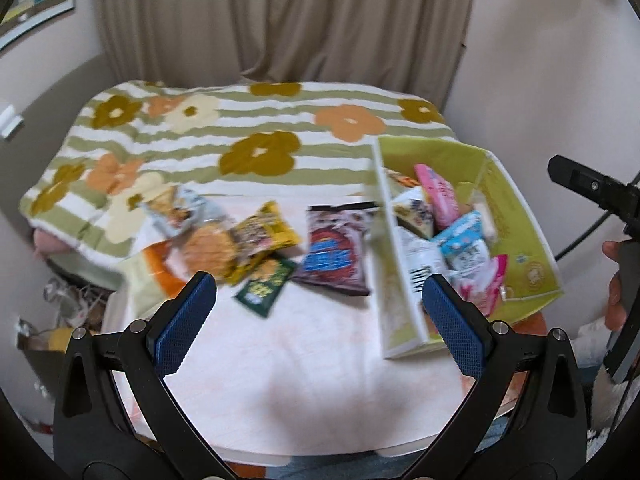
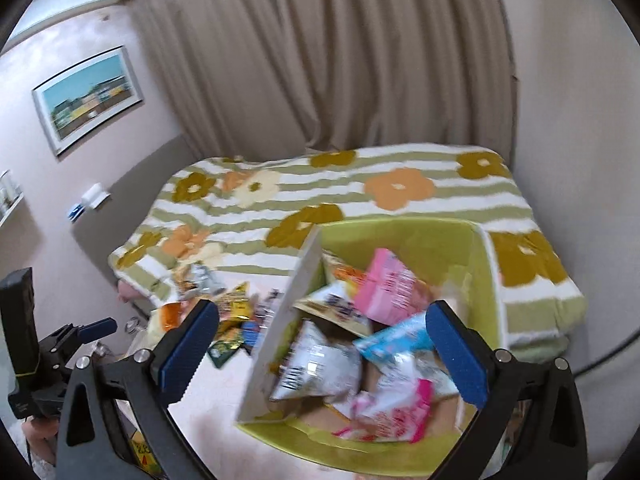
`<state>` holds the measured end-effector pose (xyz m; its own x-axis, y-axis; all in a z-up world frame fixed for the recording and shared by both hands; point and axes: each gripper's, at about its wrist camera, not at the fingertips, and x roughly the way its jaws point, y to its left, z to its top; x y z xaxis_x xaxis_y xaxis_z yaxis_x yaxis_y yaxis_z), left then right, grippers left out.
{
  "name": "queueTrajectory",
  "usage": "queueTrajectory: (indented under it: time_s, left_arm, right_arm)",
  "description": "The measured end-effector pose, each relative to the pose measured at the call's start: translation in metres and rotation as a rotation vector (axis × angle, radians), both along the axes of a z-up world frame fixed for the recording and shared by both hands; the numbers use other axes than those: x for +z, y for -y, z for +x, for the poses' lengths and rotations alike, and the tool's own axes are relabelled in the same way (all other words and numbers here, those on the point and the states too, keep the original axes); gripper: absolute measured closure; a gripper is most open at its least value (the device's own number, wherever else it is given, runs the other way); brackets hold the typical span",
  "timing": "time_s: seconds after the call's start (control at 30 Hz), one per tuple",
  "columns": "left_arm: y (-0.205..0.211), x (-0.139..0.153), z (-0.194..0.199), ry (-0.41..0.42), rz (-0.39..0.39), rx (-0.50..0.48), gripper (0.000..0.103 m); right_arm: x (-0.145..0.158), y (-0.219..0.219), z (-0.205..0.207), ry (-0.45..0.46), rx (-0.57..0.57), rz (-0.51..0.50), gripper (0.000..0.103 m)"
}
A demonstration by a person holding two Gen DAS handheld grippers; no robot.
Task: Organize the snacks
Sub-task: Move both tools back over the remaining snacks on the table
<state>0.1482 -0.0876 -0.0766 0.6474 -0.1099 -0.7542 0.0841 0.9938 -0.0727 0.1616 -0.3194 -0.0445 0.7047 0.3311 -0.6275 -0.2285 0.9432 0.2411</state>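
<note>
A lime-green box (image 1: 516, 216) (image 2: 436, 240) stands at the table's right side with several snack packets inside, among them a pink one (image 2: 390, 286) and a light blue one (image 1: 466, 242). Loose packets lie to its left on the table: a dark red-and-blue bag (image 1: 336, 254), a yellow bag (image 1: 266, 232), a small green packet (image 1: 266, 286) and an orange cracker pack (image 1: 208, 250). My left gripper (image 1: 320, 316) hovers open and empty above the near table. My right gripper (image 2: 322, 344) is open and empty over the box's near left corner.
The white tabletop (image 1: 288, 368) has bare room in front of the packets. Behind it lies a bed with a flowered striped blanket (image 1: 256, 136), then beige curtains (image 2: 320, 60). A hand holding the other gripper's handle (image 1: 616, 280) shows at the right edge.
</note>
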Motion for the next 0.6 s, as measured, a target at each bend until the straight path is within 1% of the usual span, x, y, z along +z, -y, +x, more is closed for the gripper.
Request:
queueTrajectory:
  time_s: [0.13,0.27,0.43,0.6]
  left_arm:
    - [-0.035,-0.001,-0.007,-0.006,-0.004,0.062,0.001]
    - [-0.075,-0.008,-0.007,-0.017,-0.013,0.106,0.001]
    - [-0.123,-0.022,0.004,-0.07,-0.025,0.118,0.001]
    - [-0.164,-0.044,0.029,-0.141,-0.044,0.101,0.001]
  right_arm:
    - [-0.002,-0.029,0.009,-0.007,0.07,0.02,0.0]
    - [-0.013,-0.064,0.02,-0.04,0.118,0.043,0.0]
    - [-0.033,-0.113,0.037,-0.092,0.149,0.048,0.0]
    - [-0.056,-0.163,0.057,-0.15,0.162,0.046,0.0]
